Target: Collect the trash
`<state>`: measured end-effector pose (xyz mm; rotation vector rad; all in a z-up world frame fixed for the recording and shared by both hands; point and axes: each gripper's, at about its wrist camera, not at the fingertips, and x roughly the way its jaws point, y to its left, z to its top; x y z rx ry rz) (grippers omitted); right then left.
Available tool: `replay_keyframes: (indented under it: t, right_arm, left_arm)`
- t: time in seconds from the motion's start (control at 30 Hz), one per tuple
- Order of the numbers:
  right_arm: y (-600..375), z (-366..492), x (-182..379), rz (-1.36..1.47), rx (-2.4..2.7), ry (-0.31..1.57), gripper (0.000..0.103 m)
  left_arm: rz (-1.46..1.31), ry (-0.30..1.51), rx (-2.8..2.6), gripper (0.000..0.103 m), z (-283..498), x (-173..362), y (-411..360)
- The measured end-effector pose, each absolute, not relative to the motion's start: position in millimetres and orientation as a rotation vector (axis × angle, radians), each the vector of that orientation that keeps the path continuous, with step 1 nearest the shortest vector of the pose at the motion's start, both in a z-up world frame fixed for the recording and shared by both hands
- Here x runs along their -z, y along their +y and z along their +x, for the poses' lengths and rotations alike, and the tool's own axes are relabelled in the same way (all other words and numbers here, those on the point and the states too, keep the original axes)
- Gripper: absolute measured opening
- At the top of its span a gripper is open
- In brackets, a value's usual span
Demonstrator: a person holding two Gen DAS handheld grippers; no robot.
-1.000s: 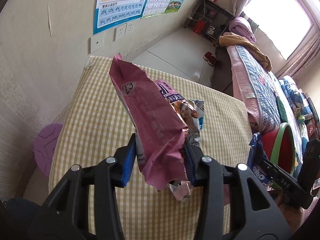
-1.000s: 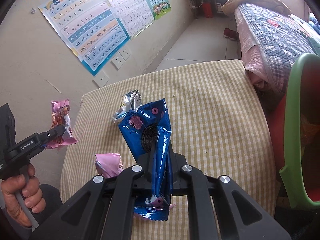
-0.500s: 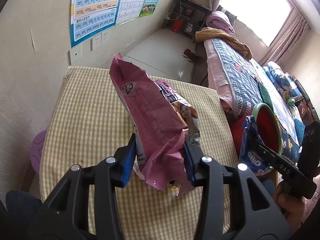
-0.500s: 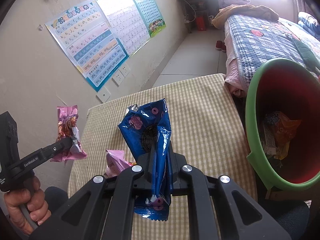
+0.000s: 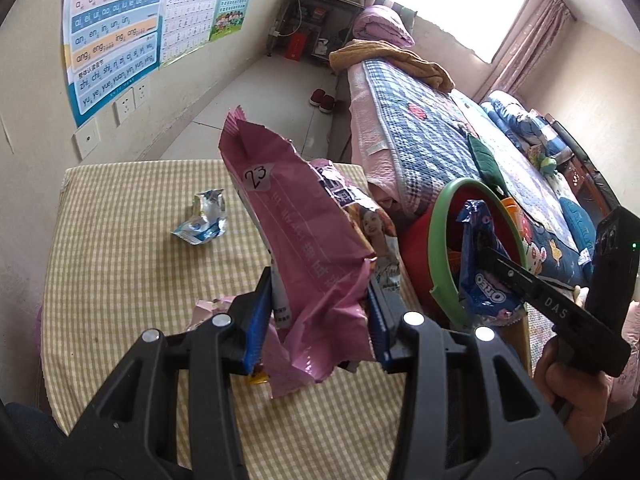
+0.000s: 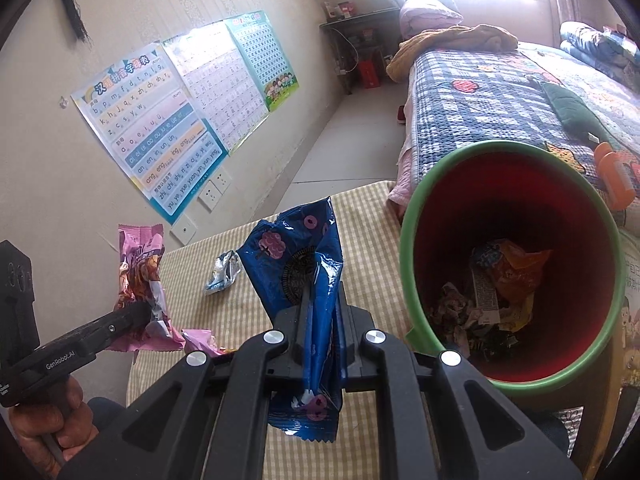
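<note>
My left gripper (image 5: 318, 312) is shut on a crumpled pink snack bag (image 5: 296, 240) marked 23, held above the checked table (image 5: 120, 272). The same pink snack bag (image 6: 138, 276) shows at the left of the right wrist view. My right gripper (image 6: 322, 316) is shut on a blue Oreo wrapper (image 6: 308, 276), lifted beside the red bin with a green rim (image 6: 412, 216); the bin (image 5: 434, 232) holds several wrappers. In the left wrist view the Oreo wrapper (image 5: 480, 280) hangs at the bin's rim. A silver-blue wrapper (image 5: 204, 222) and a small pink wrapper (image 6: 198, 338) lie on the table.
The bin stands off the table's right edge, next to a bed with a blue patchwork quilt (image 6: 480, 112). A wall with posters (image 6: 160, 136) and sockets runs along the table's far left side. A person's hands grip both tools.
Both grippers have risen and swung right toward the bin, each still holding its wrapper. The bin's mouth now fills the right of the right wrist view.
</note>
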<state>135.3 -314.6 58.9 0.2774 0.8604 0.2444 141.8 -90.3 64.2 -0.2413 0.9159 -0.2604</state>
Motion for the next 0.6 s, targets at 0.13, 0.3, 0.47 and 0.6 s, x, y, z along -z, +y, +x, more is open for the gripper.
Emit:
replay_keyframes:
  t: [0.13,0.3,0.47,0.6]
  right_arm:
    - [-340,134,-59,0.295,-0.202,0.851,0.009]
    - [-373,129,-62,0.301,-0.138,0.828,0.009]
    - [-411,124,-63,0.332,-0.076,0.811,0.009]
    - [-436,121,-62,0.35,-0.039,0.798,0.009]
  left_arm:
    - [-0.209,0.914,0.325,0.041,148,-68,-122]
    - [-0.174,0.918,0.381,0.041,156,-69,-157]
    - [-0.142,0.922,0.433,0.041,161,-70,-189]
    - [-0.114,0.924,0.486,0.041,164,-71,-215]
